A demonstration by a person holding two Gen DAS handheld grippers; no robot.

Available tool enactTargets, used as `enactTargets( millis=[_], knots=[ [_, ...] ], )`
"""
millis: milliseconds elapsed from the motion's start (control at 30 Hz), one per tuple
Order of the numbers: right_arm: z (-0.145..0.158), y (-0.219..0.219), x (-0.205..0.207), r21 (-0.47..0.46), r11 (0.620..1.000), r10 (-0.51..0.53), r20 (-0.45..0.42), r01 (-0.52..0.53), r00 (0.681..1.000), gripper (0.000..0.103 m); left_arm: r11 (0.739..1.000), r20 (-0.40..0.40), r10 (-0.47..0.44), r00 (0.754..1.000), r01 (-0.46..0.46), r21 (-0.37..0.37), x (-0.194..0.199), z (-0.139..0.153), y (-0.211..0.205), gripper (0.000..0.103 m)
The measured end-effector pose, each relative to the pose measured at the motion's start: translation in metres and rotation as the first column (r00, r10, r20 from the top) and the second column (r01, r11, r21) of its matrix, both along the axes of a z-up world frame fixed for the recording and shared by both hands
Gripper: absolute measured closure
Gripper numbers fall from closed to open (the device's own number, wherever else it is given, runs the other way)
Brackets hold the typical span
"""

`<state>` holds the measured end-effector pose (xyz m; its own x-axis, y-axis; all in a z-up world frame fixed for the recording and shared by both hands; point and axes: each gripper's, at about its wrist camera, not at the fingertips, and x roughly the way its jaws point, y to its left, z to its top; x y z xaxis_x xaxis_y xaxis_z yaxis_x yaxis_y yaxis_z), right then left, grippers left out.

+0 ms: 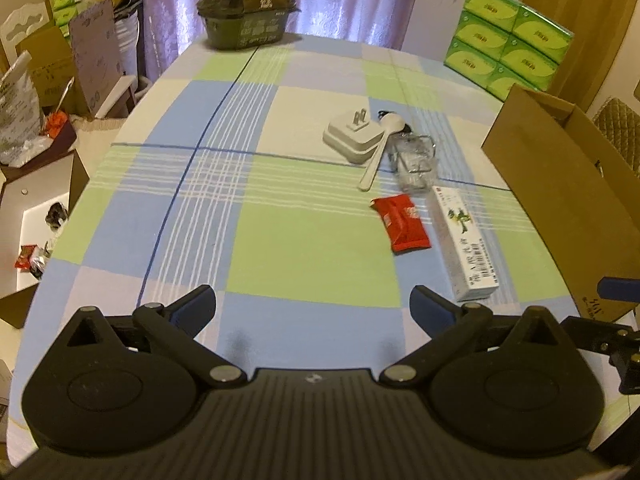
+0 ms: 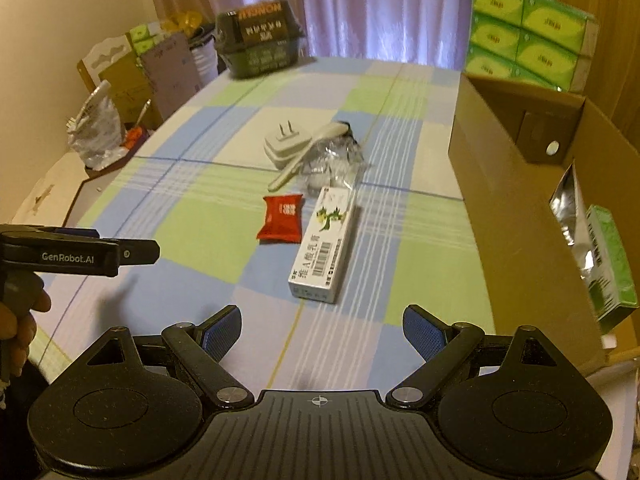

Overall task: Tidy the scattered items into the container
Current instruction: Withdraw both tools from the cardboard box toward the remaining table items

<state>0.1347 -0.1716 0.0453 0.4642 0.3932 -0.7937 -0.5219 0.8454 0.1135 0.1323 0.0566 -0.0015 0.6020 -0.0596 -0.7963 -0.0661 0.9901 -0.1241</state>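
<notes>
Fingers first: the right gripper (image 2: 322, 330) hangs spread wide and empty over the checked-cloth worktop (image 2: 208, 232), blue ribbed pads (image 2: 424, 334) showing. Straight ahead, just beyond the tips, lies the long white cardboard ointment box (image 2: 326, 242), its long axis running away from the fingers and leaning slightly right. So that one looks like the natural first pick, gripped across its narrow width. Left of it, just beside, sits the crinkly red foil sachet (image 2: 282, 220). Farther out: a crumpled clear plastic wrapper (image 2: 334, 164), a white plastic spoon (image 2: 308, 152) leaning on a white plug adapter (image 2: 285, 145). The open brown cardboard carton (image 2: 516, 216) stands to the right. The left gripper (image 1: 314, 306) is likewise splayed and empty, and sits farther from the pile.
</notes>
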Motion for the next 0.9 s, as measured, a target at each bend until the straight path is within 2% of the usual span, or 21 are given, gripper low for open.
enactTargets(
  millis=[400, 900],
  knots=[
    [-0.022, 0.022, 0.017, -0.035, 0.999, 0.011, -0.039, -0.012, 0.999, 0.010, 1.000, -0.051, -0.002, 0.999, 0.002, -0.011, 0.012, -0.028, 0.001, 0.002],
    [-0.037, 0.034, 0.037, -0.034, 0.999, 0.017, -0.048, -0.019, 0.999, 0.010, 1.000, -0.071, -0.012, 0.997, 0.012, -0.002, 0.026, -0.042, 0.001, 0.002]
  ],
)
